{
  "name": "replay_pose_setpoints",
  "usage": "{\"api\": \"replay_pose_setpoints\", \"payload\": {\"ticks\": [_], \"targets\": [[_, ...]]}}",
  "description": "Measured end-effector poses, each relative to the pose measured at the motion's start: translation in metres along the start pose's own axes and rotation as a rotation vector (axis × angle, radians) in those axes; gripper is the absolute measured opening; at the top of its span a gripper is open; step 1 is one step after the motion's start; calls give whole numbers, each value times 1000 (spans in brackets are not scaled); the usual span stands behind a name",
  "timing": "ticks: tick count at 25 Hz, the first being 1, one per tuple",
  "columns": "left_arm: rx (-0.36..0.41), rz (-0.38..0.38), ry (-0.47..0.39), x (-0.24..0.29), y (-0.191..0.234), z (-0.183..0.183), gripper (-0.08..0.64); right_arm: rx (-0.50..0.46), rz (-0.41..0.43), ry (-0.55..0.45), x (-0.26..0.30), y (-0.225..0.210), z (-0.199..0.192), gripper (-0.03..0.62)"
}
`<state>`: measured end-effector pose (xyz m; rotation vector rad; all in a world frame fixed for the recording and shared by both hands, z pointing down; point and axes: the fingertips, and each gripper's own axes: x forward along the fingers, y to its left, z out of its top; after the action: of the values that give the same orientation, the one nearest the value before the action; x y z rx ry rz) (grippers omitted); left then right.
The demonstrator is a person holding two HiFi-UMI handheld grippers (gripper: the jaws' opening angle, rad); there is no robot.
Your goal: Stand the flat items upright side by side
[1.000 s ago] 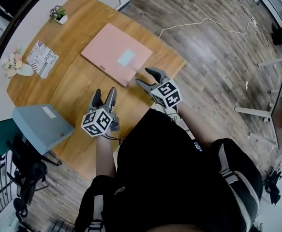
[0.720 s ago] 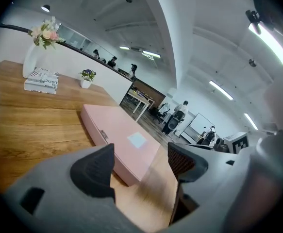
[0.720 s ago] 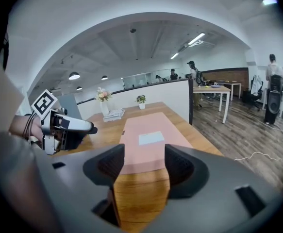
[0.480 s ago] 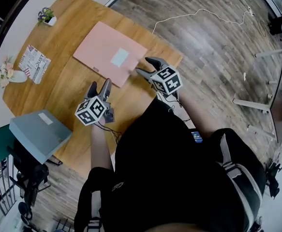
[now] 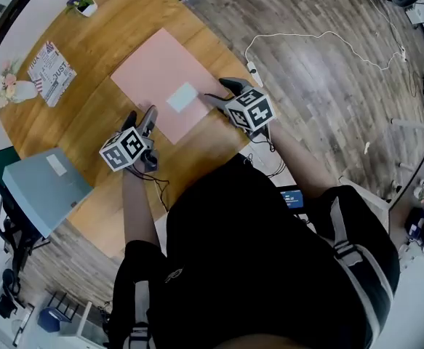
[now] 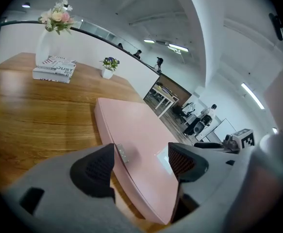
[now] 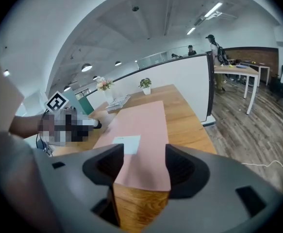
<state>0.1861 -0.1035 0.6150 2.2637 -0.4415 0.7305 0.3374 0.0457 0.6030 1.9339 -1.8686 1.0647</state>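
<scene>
Wood-grain table [image 5: 95, 64], flat pink folder [image 5: 157, 78], grey binder [image 5: 41, 187]

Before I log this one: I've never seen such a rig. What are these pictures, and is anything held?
A person at a wooden table holds a two-jaw tool in each hand; the marker cubes belong to the tools. One picture looks down from a head camera; the other two come from the tools, looking along their jaws. The left tool and right tool both have jaws apart at the near edges of a flat pink case, gripping nothing. A grey-blue case lies at the table's edge; a vase of flowers, booklets and a potted plant sit along the far side.
</scene>
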Motion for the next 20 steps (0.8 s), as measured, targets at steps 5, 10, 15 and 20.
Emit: {"api": "replay_pose_setpoints", "payload": {"ticks": [5,10,15,20], "targets": [[-74,56,-1,22,19,19,357,73,114,105,23,-18,-1,284],[-108,96,28,37,41,25,368,102,166,181,48,-27,2,261],[-140,81,45,55,54,34,368,101,194,273,70,-29,-2,270],[-95,107,124,67,57,30,376,71,215,321,79,-30,-4,287]]}}
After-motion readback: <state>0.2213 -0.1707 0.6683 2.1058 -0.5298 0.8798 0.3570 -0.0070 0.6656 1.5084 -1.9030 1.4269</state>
